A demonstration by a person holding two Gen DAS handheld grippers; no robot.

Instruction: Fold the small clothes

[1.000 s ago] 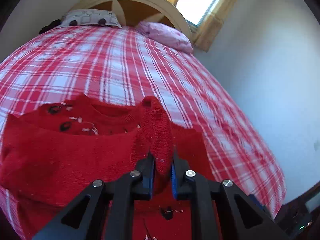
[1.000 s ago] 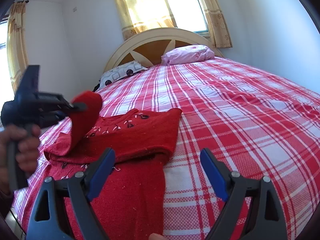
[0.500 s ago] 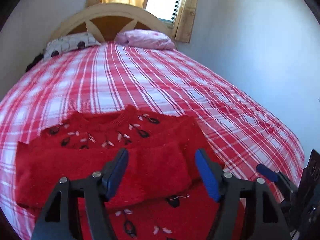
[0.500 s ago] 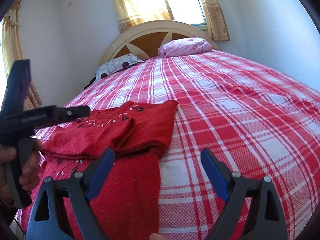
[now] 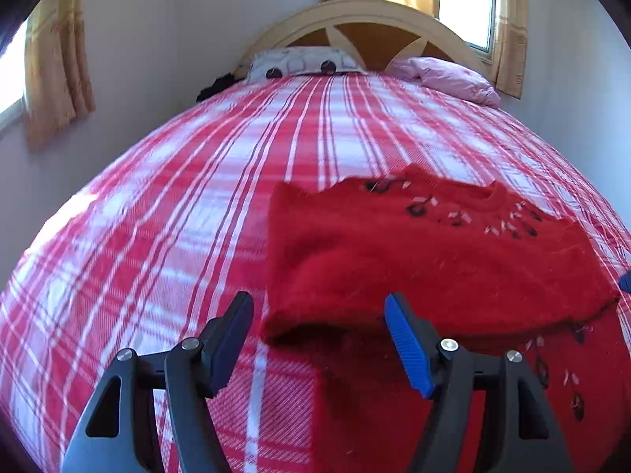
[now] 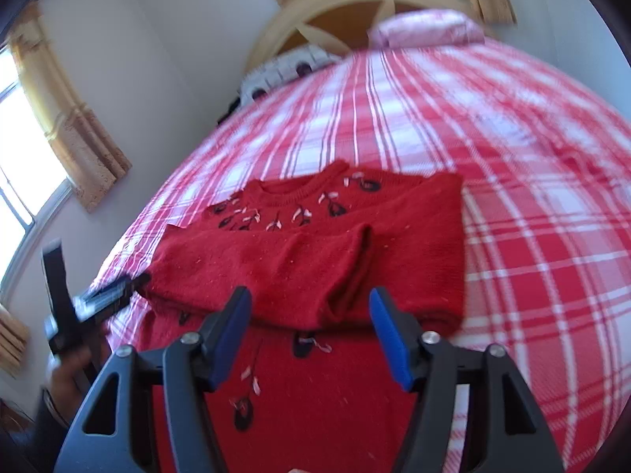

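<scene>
A small red sweater with black and pink embroidery lies on the plaid bed, both sleeves folded across its chest. It also shows in the left wrist view. My left gripper is open and empty, just in front of the sweater's left folded edge. From the right wrist view the left gripper sits at the sweater's left side. My right gripper is open and empty, low over the sweater's middle, facing the folded sleeves.
The red and white plaid bedspread covers the bed. A patterned pillow and a pink pillow lie by the wooden headboard. White walls stand close on both sides, with curtained windows.
My left gripper has let go of the sleeve, opened, and swung to the sweater's left edge. My right gripper has moved left and lower over the sweater's middle.
</scene>
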